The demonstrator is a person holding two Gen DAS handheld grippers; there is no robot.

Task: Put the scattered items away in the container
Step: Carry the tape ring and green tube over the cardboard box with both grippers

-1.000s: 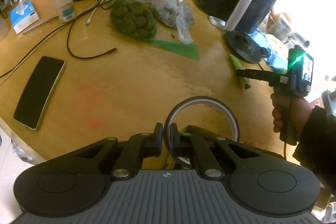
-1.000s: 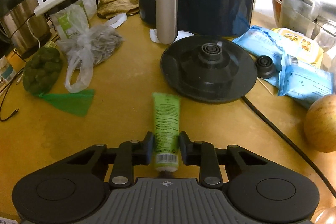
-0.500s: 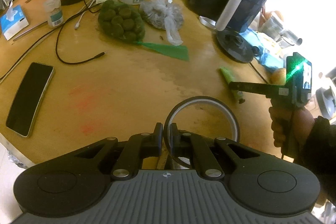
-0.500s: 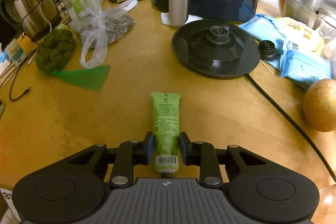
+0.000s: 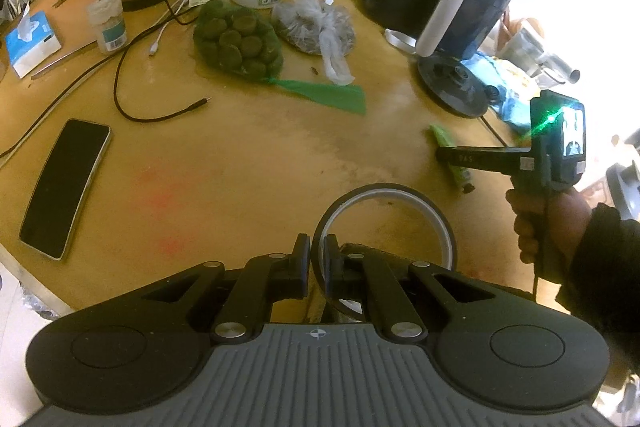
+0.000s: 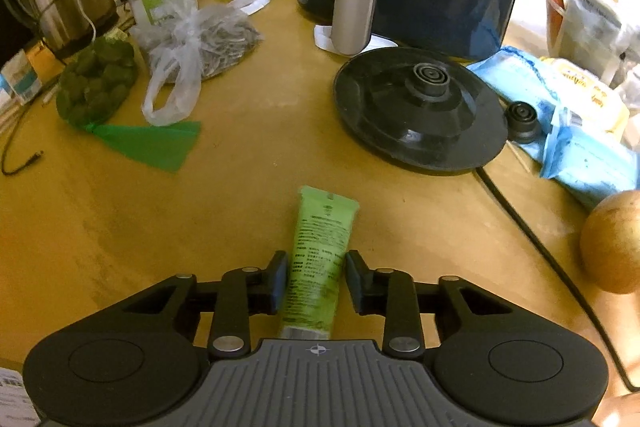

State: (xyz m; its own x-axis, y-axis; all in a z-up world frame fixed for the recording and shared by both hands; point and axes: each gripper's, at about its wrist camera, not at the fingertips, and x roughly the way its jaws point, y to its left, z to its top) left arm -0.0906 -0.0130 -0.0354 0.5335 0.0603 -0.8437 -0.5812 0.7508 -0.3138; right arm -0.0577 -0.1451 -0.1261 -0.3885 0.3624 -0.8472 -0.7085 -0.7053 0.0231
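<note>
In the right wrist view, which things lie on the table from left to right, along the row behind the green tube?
Green net bag of round pieces → clear plastic bag with dark contents → black round kettle base → small black cap → blue packets.

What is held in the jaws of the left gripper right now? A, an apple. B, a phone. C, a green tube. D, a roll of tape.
D: the left gripper is clamped on the rim of the roll of tape, while the green tube sits in the right gripper.
</note>
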